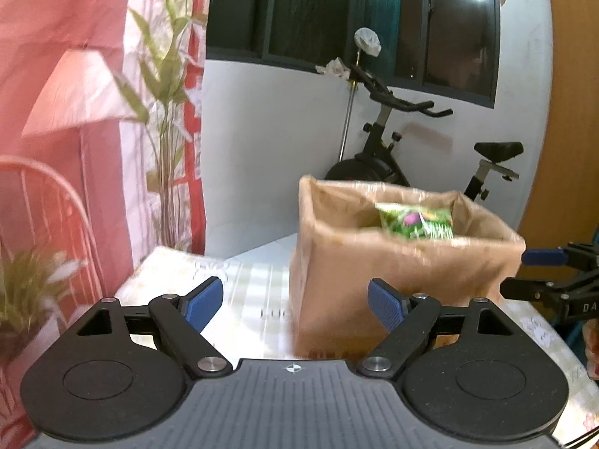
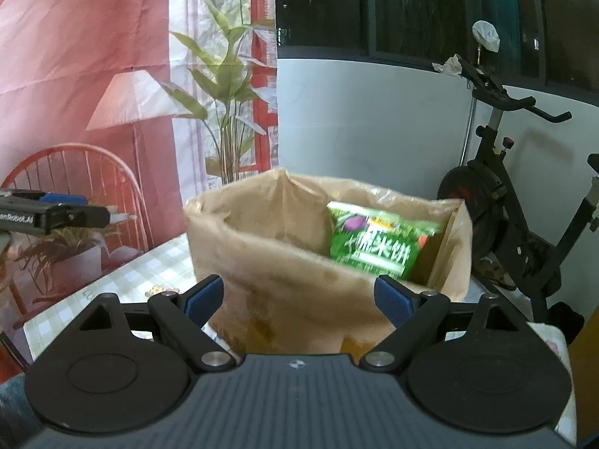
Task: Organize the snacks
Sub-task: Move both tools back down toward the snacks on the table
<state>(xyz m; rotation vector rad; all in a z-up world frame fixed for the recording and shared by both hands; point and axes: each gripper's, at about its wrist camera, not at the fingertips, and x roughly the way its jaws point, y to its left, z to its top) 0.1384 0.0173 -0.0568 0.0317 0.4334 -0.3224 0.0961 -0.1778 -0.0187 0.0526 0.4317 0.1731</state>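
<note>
Item: brown paper bag (image 2: 299,262), standing open-topped on a table covered with a pale checked cloth (image 2: 112,284). The top edge is creased and uneven.

Contents: one green snack packet (image 2: 374,243) with white printed characters, standing upright inside the bag against its right-hand inner wall; the upper part is visible above the near edge. From the left wrist view the same packet shows just over the rim, blurred.

Left gripper (image 1: 295,299): blue-padded fingers spread wide, nothing between them. It points at the bag's left corner and the bare cloth beside it, without touching the bag.

Right gripper (image 2: 299,299): fingers likewise spread wide, empty. The front face of the bag fills the gap between them; I cannot tell whether the pads touch the paper.

Each tool is visible at the edge of the other's view, one on either side of the bag.

Surroundings: exercise bike (image 2: 505,187) behind the bag, against a white wall; dark window (image 1: 337,11) above it; printed backdrop (image 2: 93,75) showing a lamp, a chair and leafy plants on the left.
</note>
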